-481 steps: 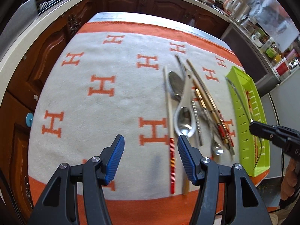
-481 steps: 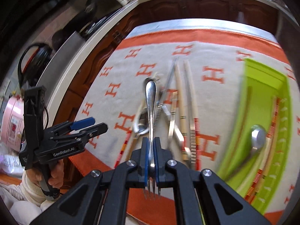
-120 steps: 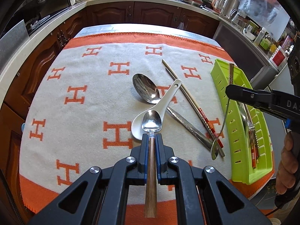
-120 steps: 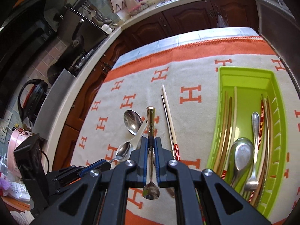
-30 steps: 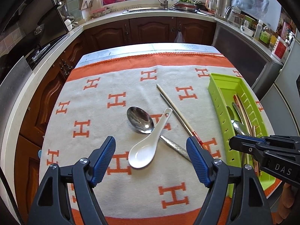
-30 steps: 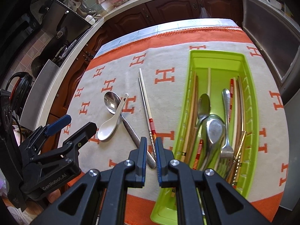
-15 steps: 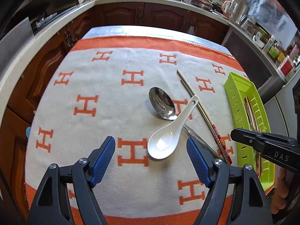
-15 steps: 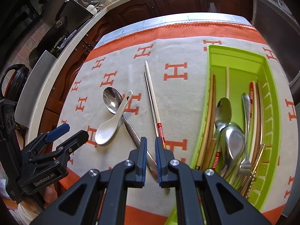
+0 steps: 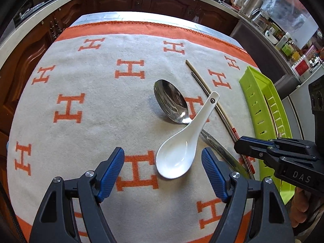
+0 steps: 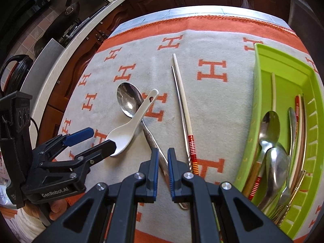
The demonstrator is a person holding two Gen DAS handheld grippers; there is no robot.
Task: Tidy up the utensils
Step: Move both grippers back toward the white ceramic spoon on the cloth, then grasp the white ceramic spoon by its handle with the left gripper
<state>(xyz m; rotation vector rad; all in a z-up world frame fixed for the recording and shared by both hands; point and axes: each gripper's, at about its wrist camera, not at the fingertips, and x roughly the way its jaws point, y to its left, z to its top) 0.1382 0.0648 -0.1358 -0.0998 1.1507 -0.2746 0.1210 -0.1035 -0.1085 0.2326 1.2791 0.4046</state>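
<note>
A white ceramic spoon (image 9: 182, 141) lies on the cloth with its handle across a steel spoon (image 9: 170, 101). To their right lies a pair of chopsticks (image 9: 210, 97). My left gripper (image 9: 162, 157) is open, just above the white spoon's bowl, one finger on each side of it. My right gripper (image 10: 163, 154) is shut with nothing in it, over the steel spoon's handle (image 10: 154, 143). The green tray (image 10: 287, 77) at the right holds several spoons, a fork and chopsticks. In the right wrist view the left gripper (image 10: 100, 138) hangs beside the white spoon (image 10: 129, 127).
A grey cloth with orange H marks (image 9: 129, 68) covers the table. Dark wooden cabinets (image 9: 168, 2) and a counter ring it. Jars and a kettle (image 9: 259, 16) stand at the far right. A person's hand (image 10: 58, 206) holds the left gripper's handle.
Both grippers have come down toward the cloth. The left has closed in on the white spoon. The right has shifted left, from over the tray's edge to over the steel spoon's handle.
</note>
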